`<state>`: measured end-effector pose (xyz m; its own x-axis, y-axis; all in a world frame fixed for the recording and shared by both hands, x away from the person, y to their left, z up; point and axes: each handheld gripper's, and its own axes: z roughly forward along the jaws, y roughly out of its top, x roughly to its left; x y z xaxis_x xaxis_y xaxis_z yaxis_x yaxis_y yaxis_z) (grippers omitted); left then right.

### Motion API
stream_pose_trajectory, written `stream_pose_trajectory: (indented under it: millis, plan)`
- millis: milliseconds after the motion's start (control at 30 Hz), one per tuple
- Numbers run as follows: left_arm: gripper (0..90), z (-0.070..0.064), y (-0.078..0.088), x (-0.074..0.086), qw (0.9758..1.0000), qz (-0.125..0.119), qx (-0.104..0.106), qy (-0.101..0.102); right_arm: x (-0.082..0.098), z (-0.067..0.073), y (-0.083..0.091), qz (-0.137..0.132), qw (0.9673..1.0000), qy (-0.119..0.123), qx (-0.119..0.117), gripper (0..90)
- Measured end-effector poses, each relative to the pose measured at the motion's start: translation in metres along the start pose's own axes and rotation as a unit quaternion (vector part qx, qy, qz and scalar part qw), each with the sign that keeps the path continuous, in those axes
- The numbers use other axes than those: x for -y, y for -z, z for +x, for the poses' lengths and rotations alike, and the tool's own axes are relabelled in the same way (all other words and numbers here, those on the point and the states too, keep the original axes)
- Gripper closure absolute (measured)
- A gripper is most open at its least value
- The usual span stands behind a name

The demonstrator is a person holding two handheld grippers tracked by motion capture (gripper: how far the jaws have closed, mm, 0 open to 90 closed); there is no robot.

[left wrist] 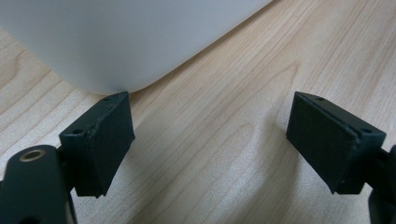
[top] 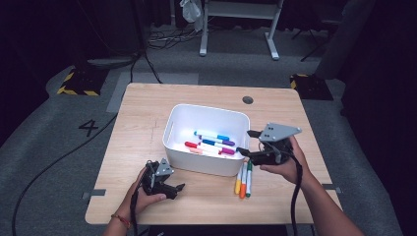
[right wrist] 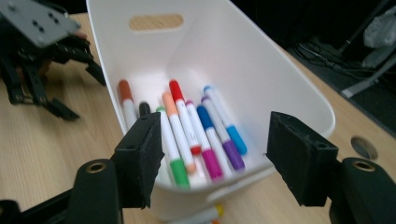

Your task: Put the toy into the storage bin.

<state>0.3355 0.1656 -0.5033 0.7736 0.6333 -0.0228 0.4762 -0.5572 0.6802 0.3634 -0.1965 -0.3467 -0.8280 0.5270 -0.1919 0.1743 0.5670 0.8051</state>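
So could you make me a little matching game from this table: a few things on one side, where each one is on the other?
Things:
1. white bin
2. three markers
3. left gripper
4. right gripper

Places:
A. lying on the table just outside the bin's near right corner
B. at the bin's right end, jaws open
C. middle of the table, markers inside
D. on the table in front of the bin's near left corner, jaws open and empty

Pairs: 1-C, 2-A, 3-D, 4-B
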Motion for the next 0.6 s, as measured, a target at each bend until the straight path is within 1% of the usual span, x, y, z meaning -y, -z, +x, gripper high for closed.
stream_pose_trajectory:
  millis: [67,133,233,300,367,400,433,533,600]
  plan:
    - [14.9,0.0,0.0,0.0,1.0,0.0,-0.001,0.0,0.02,-0.001,0.001,0.006,0.9998,-0.016,0.006,36.7]
    - [14.9,0.0,0.0,0.0,1.0,0.0,0.0,0.0,0.038,-0.002,-0.001,0.016,0.9994,-0.03,0.001,35.9]
    - [14.9,0.0,0.0,0.0,1.0,0.0,0.0,0.0,0.062,-0.003,-0.004,0.029,0.9985,-0.045,0.014,37.0]
    - [14.9,0.0,0.0,0.0,1.0,0.0,0.0,0.0,0.073,-0.003,-0.003,0.027,0.9983,-0.051,0.007,37.0]
    - [14.9,0.0,0.0,0.0,1.0,0.0,0.0,0.0,0.083,-0.003,-0.005,0.036,0.9973,-0.064,0.0,36.7]
    - [14.9,0.0,0.0,0.0,1.0,0.0,0.0,0.0,0.087,-0.002,-0.008,0.042,0.9969,-0.067,-0.002,36.7]
    - [14.9,0.0,0.0,0.0,1.0,0.0,0.0,0.0,0.093,-0.001,-0.012,0.052,0.9962,-0.07,-0.003,36.6]
    - [14.9,0.0,0.0,0.0,1.0,0.0,-0.001,-0.001,0.106,0.0,-0.023,0.068,0.9947,-0.077,-0.005,36.6]
    - [14.9,0.0,0.0,0.0,1.0,0.0,-0.001,-0.001,0.115,0.001,-0.032,0.08,0.9928,-0.089,-0.009,36.6]
